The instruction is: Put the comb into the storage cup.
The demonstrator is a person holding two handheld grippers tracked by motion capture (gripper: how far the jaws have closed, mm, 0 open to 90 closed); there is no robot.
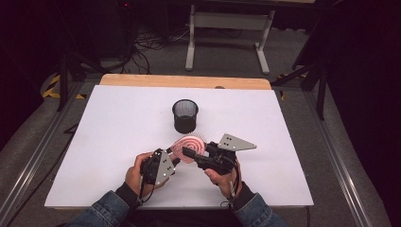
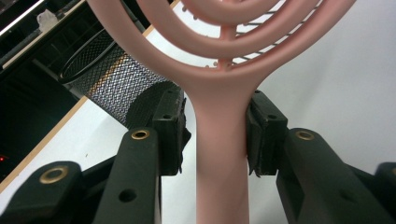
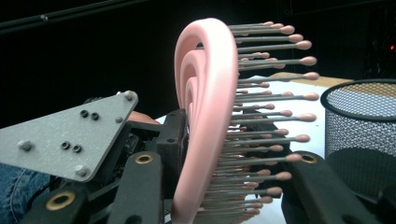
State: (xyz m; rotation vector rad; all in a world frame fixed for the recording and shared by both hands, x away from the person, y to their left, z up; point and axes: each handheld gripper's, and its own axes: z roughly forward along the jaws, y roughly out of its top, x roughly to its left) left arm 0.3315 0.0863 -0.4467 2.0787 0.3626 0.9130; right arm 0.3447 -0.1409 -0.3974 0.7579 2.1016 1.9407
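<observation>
Worktop: white worktop with a wooden strip along its far edge; wide bare sheet lies left, right and beyond the cup.
Cup: black mesh cup stands upright near the middle, well clear of every edge.
Brush: pink brush is held off the sheet just in front of the cup, head toward the cup, handle toward the person's left.
Hands: both forearms in denim sleeves come in from the near edge, the hands close together in front of the cup.
Left tongs: left tongs reach in from the left of the brush; jaws sit narrow around the handle, one pad against it, the other with a slight gap, so the grip looks loose.
Right tongs: right tongs reach in from the right; jaws are closed across the head, one on its smooth back, the other on the bristle side, clamping it.
</observation>
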